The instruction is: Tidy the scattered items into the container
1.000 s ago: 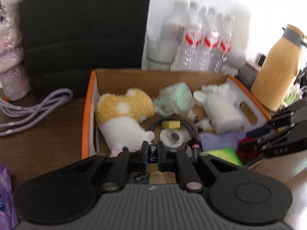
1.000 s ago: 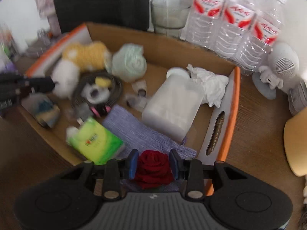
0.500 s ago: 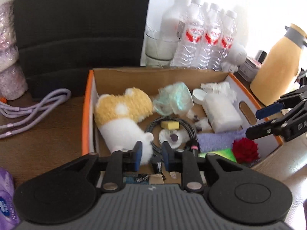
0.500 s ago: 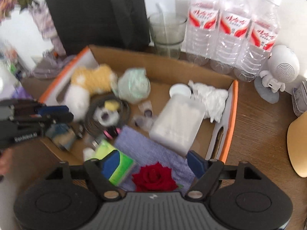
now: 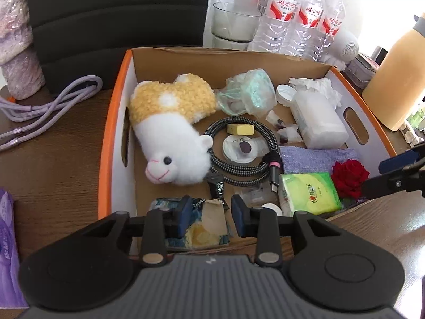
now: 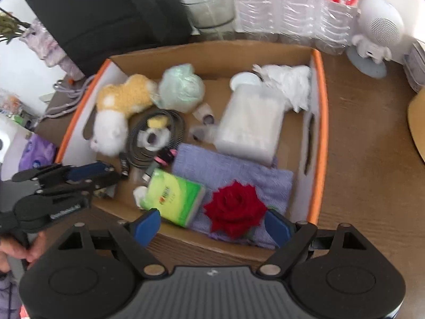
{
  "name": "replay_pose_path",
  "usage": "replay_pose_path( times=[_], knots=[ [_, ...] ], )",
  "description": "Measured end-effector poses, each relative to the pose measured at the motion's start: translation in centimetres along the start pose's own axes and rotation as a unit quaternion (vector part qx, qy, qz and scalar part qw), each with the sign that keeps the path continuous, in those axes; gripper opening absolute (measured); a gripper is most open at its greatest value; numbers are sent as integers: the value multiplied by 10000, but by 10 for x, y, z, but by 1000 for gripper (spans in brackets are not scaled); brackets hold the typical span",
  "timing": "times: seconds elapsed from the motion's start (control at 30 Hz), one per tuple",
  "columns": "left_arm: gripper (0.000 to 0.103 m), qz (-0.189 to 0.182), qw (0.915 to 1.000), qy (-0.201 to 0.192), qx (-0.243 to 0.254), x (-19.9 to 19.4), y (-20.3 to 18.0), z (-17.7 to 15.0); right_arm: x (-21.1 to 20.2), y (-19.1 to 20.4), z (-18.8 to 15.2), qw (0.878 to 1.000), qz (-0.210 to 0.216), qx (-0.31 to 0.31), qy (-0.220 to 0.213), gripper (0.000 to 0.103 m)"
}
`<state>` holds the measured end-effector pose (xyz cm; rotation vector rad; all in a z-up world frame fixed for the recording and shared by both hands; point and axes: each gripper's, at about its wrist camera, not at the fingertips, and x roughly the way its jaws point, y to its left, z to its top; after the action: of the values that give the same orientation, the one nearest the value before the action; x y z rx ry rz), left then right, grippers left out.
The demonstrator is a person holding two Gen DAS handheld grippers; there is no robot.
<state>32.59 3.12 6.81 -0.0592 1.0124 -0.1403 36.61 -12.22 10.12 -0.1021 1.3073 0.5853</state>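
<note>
Cardboard box with orange rims is filling the centre of both views, sitting on the wooden table. Inside it, a plush alpaca is lying at centre left, a coiled braided cable is resting just beside it, and a green tissue pack is lying beside a red rose on a lilac cloth. Left gripper is hovering at the lower centre with its jaws partly apart and nothing between them, a small picture card lying beneath. Right gripper is standing wide open over the box's near rim, gripping nothing, the rose lying free beyond its fingers.
</note>
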Motion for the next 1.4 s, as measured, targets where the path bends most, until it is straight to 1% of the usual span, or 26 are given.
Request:
replay_pose_path(
  times=[0.1,0.17,0.23,0.3,0.33,0.4,0.43,0.47,0.5,0.53,0.57,0.6,0.63,0.67,0.73,0.8,0.9,0.93,1.0,1.03,1.13,1.17,1.23,1.3,1.33,1.4],
  knots=[
    [37,112,9999,-38,75,-5,-4,1,-2,-5,-4,10000,-64,51,6,86],
    [43,84,9997,-231,79,-16,-5,3,-3,-7,-6,9999,-76,107,-41,86],
    [47,16,9985,-538,65,-35,-5,8,-9,-6,-7,9995,-166,146,-213,86],
    [64,215,9947,-993,122,-56,-10,12,-23,1,-8,9975,-250,84,-661,86],
    [70,408,9904,-1315,127,-69,-13,13,-32,5,-9,9954,-321,53,-903,86],
    [98,828,9750,-2060,16,-96,-19,8,-49,18,-12,9888,-514,-29,-1403,86],
    [103,1021,9637,-2464,-82,-107,-22,1,-57,25,-17,9831,-592,-74,-1733,86],
    [103,1133,9513,-2862,-155,-117,-24,-9,-64,31,-26,9739,-660,-97,-2168,86],
    [103,1168,9394,-3220,-172,-125,-26,-21,-70,37,-39,9585,-737,-112,-2752,88],
    [103,1168,9281,-3532,-149,-129,-29,-35,-74,41,-56,9356,-842,-168,-3425,95],
    [103,1197,9187,-3761,-123,-130,-32,-48,-73,45,-77,9081,-962,-248,-4068,100],
    [103,1218,9136,-3878,-110,-130,-36,-59,-68,46,-96,8837,-1046,-304,-4552,103],
    [103,1203,9125,-3908,-118,-127,-40,-66,-61,46,-111,8692,-1068,-318,-4818,103],
    [103,1149,9141,-3886,-150,-124,-42,-71,-55,44,-120,8667,-1025,-298,-4872,103],
    [103,1043,9192,-3793,-208,-121,-45,-76,-44,39,-128,8748,-905,-202,-4755,103],
    [103,1021,9240,-3681,-157,-120,-46,-80,-40,36,-131,8804,-915,-159,-4651,103],
    [103,1053,9252,-3644,-133,-120,-51,-88,-44,37,-137,8782,-922,-114,-4693,103],
    [103,1077,9282,-3559,-154,-121,-54,-92,-48,38,-141,8778,-911,-110,-4702,103],
    [103,1184,9354,-3327,-152,-128,-62,-113,-53,44,-153,8808,-980,-101,-4632,103],
    [103,1238,9366,-3275,-96,-132,-65,-128,-55,48,-163,8848,-1044,-92,-4540,103],
    [103,1437,9313,-3347,-10,-147,-81,-191,-60,48,-214,8957,-964,-7,-4340,103],
    [103,1439,9316,-3337,-4,-152,-84,-212,-61,47,-236,8964,-878,78,-4345,103],
    [103,1357,9379,-3189,-170,-161,-86,-251,-62,46,-279,8988,-740,255,-4312,103],
    [103,1143,9470,-2994,-231,-172,-88,-286,-58,48,-317,9086,-703,318,-4105,103],
    [103,1076,9484,-2978,-188,-178,-89,-301,-55,49,-334,9141,-696,265,-3987,103],
    [103,1127,9472,-2999,-112,-187,-92,-325,-51,53,-367,9175,-752,132,-3902,103]
  ],
)
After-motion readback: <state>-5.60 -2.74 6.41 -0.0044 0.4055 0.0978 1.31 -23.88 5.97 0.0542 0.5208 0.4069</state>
